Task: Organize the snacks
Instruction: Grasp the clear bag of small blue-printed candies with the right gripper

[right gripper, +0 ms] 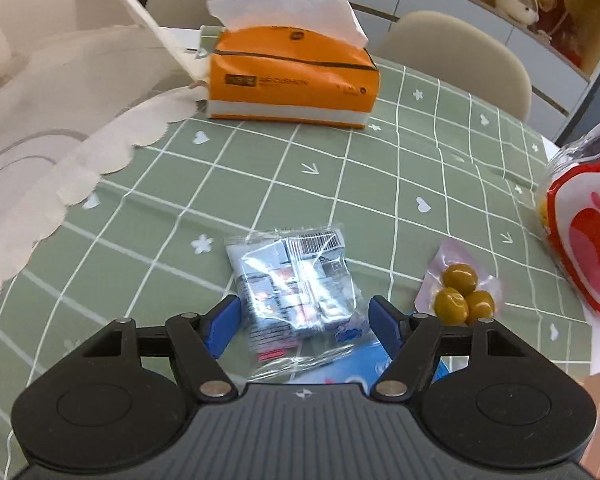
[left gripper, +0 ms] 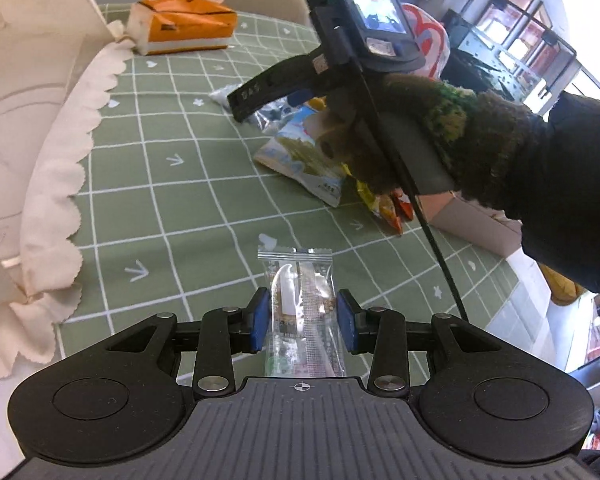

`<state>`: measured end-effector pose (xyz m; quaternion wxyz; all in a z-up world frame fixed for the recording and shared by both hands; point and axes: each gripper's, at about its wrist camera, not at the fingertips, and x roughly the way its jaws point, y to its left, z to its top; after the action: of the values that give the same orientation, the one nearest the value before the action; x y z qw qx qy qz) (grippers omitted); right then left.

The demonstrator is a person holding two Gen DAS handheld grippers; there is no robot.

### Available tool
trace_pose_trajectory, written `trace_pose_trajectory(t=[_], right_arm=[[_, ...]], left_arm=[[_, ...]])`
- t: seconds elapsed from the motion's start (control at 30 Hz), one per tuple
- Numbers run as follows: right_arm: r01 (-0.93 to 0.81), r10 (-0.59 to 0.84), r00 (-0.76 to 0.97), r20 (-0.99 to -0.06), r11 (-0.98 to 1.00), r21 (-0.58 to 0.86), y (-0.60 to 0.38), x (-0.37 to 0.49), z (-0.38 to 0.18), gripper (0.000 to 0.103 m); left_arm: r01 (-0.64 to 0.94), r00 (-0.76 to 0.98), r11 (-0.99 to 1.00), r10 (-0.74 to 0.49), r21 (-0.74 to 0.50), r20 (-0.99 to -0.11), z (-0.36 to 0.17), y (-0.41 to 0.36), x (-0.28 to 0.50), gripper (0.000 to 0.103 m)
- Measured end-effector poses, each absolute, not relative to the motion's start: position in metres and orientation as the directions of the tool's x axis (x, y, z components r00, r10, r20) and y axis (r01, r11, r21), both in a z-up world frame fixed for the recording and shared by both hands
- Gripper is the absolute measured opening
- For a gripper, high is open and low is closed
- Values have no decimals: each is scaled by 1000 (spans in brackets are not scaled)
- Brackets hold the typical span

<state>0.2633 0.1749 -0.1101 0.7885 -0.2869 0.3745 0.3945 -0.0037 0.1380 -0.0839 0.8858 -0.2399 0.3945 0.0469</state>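
In the left wrist view my left gripper [left gripper: 303, 318] is shut on a clear snack packet [left gripper: 300, 304], which stands lengthwise between the blue pads above the green checked tablecloth [left gripper: 172, 200]. Farther off, a gloved hand holds my right gripper [left gripper: 246, 106] low over a pile of snacks. The right wrist view shows that gripper [right gripper: 304, 326] open, its pads on either side of a silvery clear-wrapped packet [right gripper: 296, 288] lying on the cloth, with a small gap at each pad. A blue packet [right gripper: 340, 370] lies partly under it.
A white basket with a scalloped cloth liner [left gripper: 60, 148] [right gripper: 40, 128] stands at the left. An orange tissue pack [right gripper: 292, 76] sits at the back. A packet of olives [right gripper: 462, 292] and a red-and-white bag [right gripper: 584, 240] lie right. More snack bags [left gripper: 304, 156] lie under the gloved hand.
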Motion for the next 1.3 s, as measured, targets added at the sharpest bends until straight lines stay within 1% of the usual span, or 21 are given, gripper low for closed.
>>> trace_pose_trajectory(t=[0.1, 0.17, 0.2, 0.23, 0.27, 0.37, 0.4, 0.43, 0.47, 0.57, 0.67, 0.83, 0.9, 0.93, 0.97, 1.0, 1.03, 1.17, 1.3], right_arm=[[-833, 414, 390, -822, 540, -123, 175, 268, -110, 73], [-835, 415, 393, -820, 534, -130, 172, 266, -106, 62], [-837, 416, 392, -821, 532, -131, 169, 263, -101, 59], [-837, 417, 389, -821, 533, -125, 167, 262, -97, 51], [-833, 423, 385, -820, 541, -112, 163, 260, -91, 46], [-824, 458, 371, -808, 563, -59, 145, 246, -70, 41], [-826, 472, 362, -804, 563, -41, 136, 240, -64, 33], [-826, 480, 348, -805, 564, -21, 129, 236, -60, 17], [-820, 485, 342, -805, 573, -3, 120, 230, -55, 16], [-812, 494, 339, -800, 583, 16, 90, 212, -44, 16], [-805, 473, 355, -806, 593, -6, 59, 194, -41, 16], [-777, 429, 407, -806, 626, -60, 29, 186, -44, 17], [-769, 422, 420, -803, 635, -69, 32, 192, -44, 25], [-767, 424, 425, -800, 638, -71, 36, 194, -45, 39], [-769, 436, 428, -792, 635, -67, 42, 197, -44, 58], [-779, 453, 425, -784, 624, -62, 50, 201, -45, 66], [-787, 464, 427, -776, 614, -65, 57, 203, -46, 71], [-833, 478, 416, -774, 541, -113, 102, 212, -61, 71], [-867, 430, 428, -795, 445, -225, 149, 223, -86, 71]], left_arm=[[-289, 682, 866, -113, -408, -723, -90, 144, -3, 41], [-291, 679, 861, -120, -416, -724, -92, 147, -1, 41], [-289, 677, 862, -123, -417, -725, -93, 148, 0, 41], [-286, 676, 863, -126, -417, -726, -93, 148, 1, 41], [-283, 676, 864, -129, -417, -726, -93, 148, 3, 41], [-261, 678, 868, -148, -423, -720, -91, 147, 8, 41], [-252, 678, 871, -153, -423, -719, -91, 145, 9, 41], [-244, 676, 874, -157, -420, -720, -90, 143, 11, 41], [-236, 675, 878, -160, -416, -721, -90, 141, 12, 41], [-224, 673, 884, -164, -410, -721, -91, 137, 16, 41], [-235, 669, 884, -155, -405, -727, -93, 135, 19, 41], [-307, 656, 861, -116, -405, -746, -98, 139, 22, 41], [-334, 653, 850, -104, -408, -751, -99, 142, 21, 41], [-342, 652, 846, -101, -410, -752, -100, 143, 20, 41], [-348, 651, 842, -98, -411, -753, -100, 145, 19, 41], [-352, 652, 840, -96, -412, -752, -100, 145, 18, 41], [-355, 653, 838, -95, -414, -752, -100, 146, 17, 41], [-358, 648, 837, -96, -413, -756, -99, 148, 15, 41], [-364, 642, 838, -91, -407, -761, -97, 148, 13, 41]])
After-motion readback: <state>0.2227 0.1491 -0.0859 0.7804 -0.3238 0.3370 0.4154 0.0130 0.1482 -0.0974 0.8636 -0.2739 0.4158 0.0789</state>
